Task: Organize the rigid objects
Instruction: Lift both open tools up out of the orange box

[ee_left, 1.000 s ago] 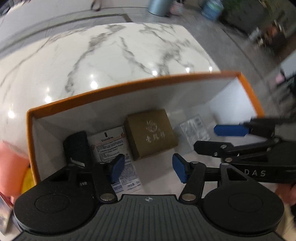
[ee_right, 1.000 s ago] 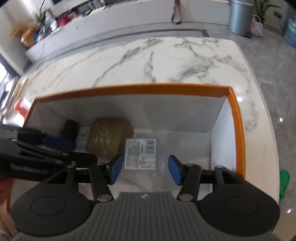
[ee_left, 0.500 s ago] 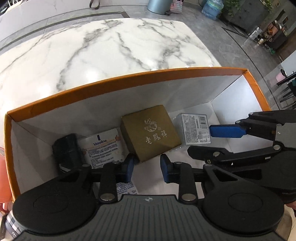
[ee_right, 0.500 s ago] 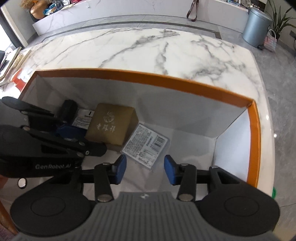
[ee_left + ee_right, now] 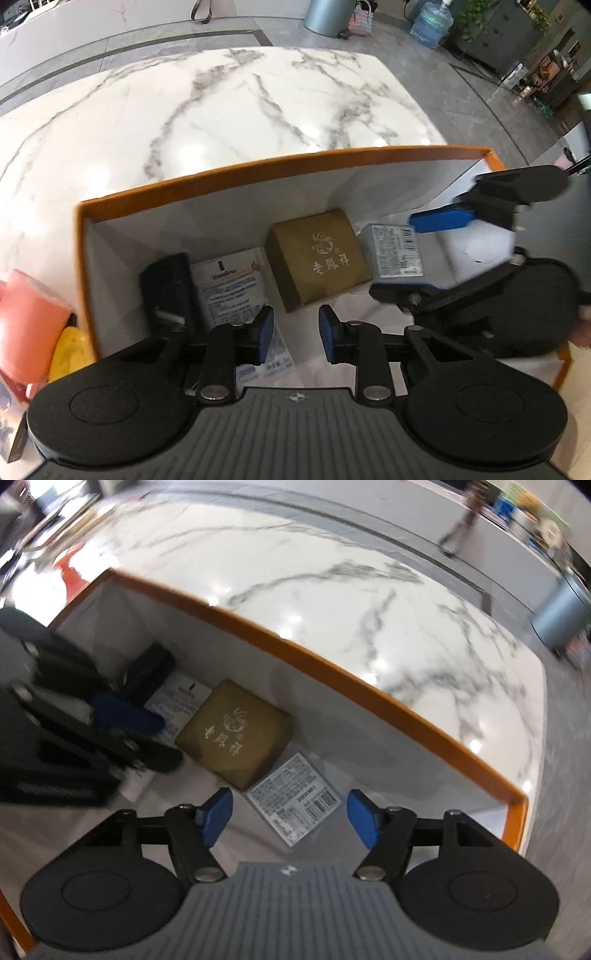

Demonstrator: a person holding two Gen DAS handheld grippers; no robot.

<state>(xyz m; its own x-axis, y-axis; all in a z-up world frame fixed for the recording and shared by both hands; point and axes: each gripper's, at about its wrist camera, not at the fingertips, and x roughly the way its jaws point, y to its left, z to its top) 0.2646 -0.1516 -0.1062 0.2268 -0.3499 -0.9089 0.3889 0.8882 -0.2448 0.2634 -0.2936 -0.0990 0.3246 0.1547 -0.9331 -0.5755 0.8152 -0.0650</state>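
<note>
An orange-rimmed white box (image 5: pixel 258 166) (image 5: pixel 332 668) holds a gold box (image 5: pixel 321 258) (image 5: pixel 236 738), a Vaseline packet (image 5: pixel 229 284) (image 5: pixel 173 701), a black object (image 5: pixel 166 284) (image 5: pixel 151 668) and a clear labelled box (image 5: pixel 395 251) (image 5: pixel 295 805). My left gripper (image 5: pixel 296 332) (image 5: pixel 144 738) hangs over the floor of the box in front of the gold box, its jaws a narrow gap apart and empty. My right gripper (image 5: pixel 290 816) (image 5: pixel 417 258) hovers over the clear labelled box; its jaws are opening and the pads stand clear of it.
The box sits on a white marble table (image 5: pixel 221 103). A pink object (image 5: pixel 26 325) and a yellow one (image 5: pixel 70 350) lie outside the box's left wall. The right part of the box floor is bare. A grey bin (image 5: pixel 325 14) stands on the floor beyond.
My left jaws have narrowed from wide to a small gap. The right gripper has rolled and spread its jaws; the clear labelled box now lies flat beside the gold box.
</note>
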